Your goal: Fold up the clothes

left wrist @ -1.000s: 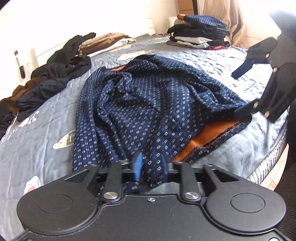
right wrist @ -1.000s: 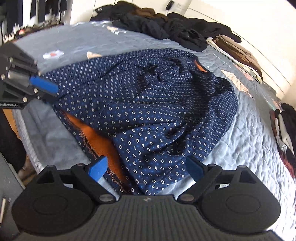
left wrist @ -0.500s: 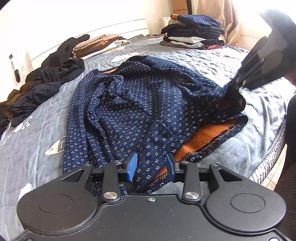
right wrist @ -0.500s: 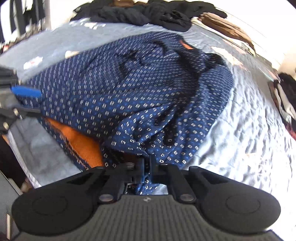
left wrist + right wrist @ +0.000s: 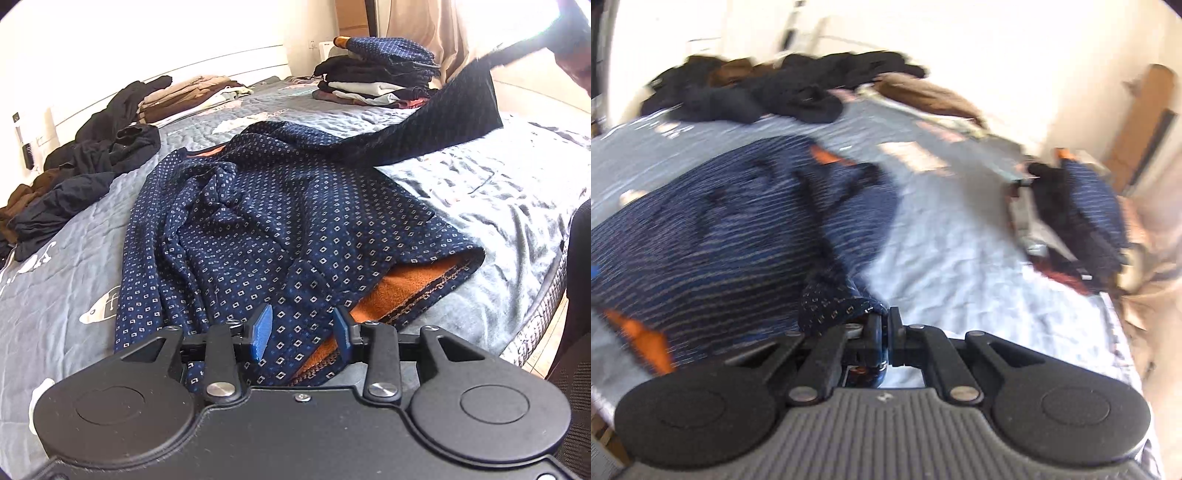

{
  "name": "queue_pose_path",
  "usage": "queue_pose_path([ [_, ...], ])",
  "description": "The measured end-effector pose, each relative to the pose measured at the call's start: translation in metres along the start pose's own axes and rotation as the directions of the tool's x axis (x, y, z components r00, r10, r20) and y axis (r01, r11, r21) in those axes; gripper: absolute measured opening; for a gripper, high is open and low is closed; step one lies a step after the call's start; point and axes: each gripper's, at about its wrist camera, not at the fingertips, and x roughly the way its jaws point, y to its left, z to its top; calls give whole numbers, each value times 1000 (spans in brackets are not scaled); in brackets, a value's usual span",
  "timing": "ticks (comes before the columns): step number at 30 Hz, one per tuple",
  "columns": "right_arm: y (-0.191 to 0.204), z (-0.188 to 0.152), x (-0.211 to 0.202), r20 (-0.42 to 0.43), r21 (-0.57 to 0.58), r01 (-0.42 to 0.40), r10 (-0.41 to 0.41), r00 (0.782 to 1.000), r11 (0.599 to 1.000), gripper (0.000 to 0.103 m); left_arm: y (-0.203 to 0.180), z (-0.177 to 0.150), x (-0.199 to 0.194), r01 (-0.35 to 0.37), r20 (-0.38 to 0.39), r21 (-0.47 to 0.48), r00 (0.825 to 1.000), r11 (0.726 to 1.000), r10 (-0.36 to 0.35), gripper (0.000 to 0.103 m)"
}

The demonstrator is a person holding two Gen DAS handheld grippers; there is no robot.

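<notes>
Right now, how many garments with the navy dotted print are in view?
2. One navy garment lies spread mid-bed, a sleeve of it lifted at right. A folded one tops the far stack. The piles may hide more.

I am in a home bedroom: a bed (image 5: 498, 192) with a grey quilted cover fills my view, clothes lie heaped by its headboard (image 5: 221, 62), a folded stack (image 5: 376, 81) sits near a curtain (image 5: 417, 26).

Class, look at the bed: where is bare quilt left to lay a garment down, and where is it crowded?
Bare quilt lies between the patterned navy garment and the folded stack; another strip sits between garment and dark heap. The headboard side is crowded with clothes.
</notes>
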Motion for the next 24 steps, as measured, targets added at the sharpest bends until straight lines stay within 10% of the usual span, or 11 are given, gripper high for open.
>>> queue_pose_path([
  [5,-72,10,11,5,92,175,-176,984,980,2,-1,2,1,0,0,-4,1000,1000,0,37],
  [12,-173,13,20,-36,199,413,-415,909,889,2,5,2,4,-8,-6,-19,1000,1000,7,37],
  [19,-181,-23,77,-208,16,503,-489,847,864,19,3,3,7,-3,-13,-11,1000,1000,3,49],
  [24,-151,-25,64,-172,121,387,-365,915,914,63,1,3,8,-25,-13,-1,1000,1000,25,49],
])
